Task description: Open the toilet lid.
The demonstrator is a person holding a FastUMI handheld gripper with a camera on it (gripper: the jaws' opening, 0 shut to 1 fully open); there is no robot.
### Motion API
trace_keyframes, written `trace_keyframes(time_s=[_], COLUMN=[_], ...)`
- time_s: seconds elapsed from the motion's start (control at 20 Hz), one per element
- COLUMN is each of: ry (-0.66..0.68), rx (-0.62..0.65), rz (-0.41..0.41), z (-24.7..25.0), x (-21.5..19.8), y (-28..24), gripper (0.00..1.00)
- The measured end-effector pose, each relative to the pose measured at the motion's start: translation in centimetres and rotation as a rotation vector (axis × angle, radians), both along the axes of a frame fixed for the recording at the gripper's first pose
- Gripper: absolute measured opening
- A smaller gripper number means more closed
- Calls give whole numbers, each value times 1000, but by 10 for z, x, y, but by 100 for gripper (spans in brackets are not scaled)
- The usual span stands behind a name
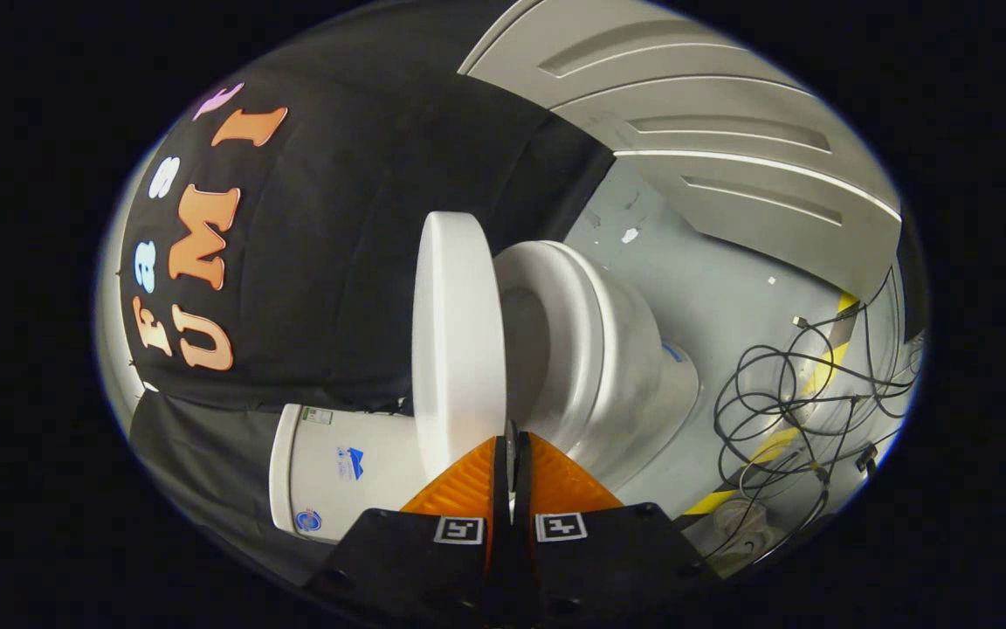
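Observation:
The view is rolled sideways, so the white toilet lies across it. Its lid is lifted well clear of the seat and bowl, leaning toward the tank. My gripper sits at the lid's near rim, on the side that faces the seat. Its fingers are shut, with only a thin slit between them and nothing held. The fingertips rest against or very near the lid's edge; whether they touch it I cannot tell.
A tangle of black cables lies on the grey floor beyond the bowl, crossed by a strip of yellow tape. A white panelled door stands behind. The black booth cloth hangs behind the tank.

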State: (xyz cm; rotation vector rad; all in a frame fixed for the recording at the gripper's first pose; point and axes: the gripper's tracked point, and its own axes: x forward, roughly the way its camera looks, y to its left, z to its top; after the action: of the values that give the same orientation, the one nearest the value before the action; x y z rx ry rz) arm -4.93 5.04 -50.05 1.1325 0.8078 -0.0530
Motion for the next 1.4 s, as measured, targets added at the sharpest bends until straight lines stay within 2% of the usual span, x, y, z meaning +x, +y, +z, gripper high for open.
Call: trace_keyframes(time_s=[0.55,0.75,1.1,1.4], ry=[-123,-154,-181,-208], rx=[-104,-188,-252,-333], rz=[98,155,170,239], z=[78,108,134,159], x=[21,26,29,33], y=[37,60,85,115], gripper=[8,8,8,8])
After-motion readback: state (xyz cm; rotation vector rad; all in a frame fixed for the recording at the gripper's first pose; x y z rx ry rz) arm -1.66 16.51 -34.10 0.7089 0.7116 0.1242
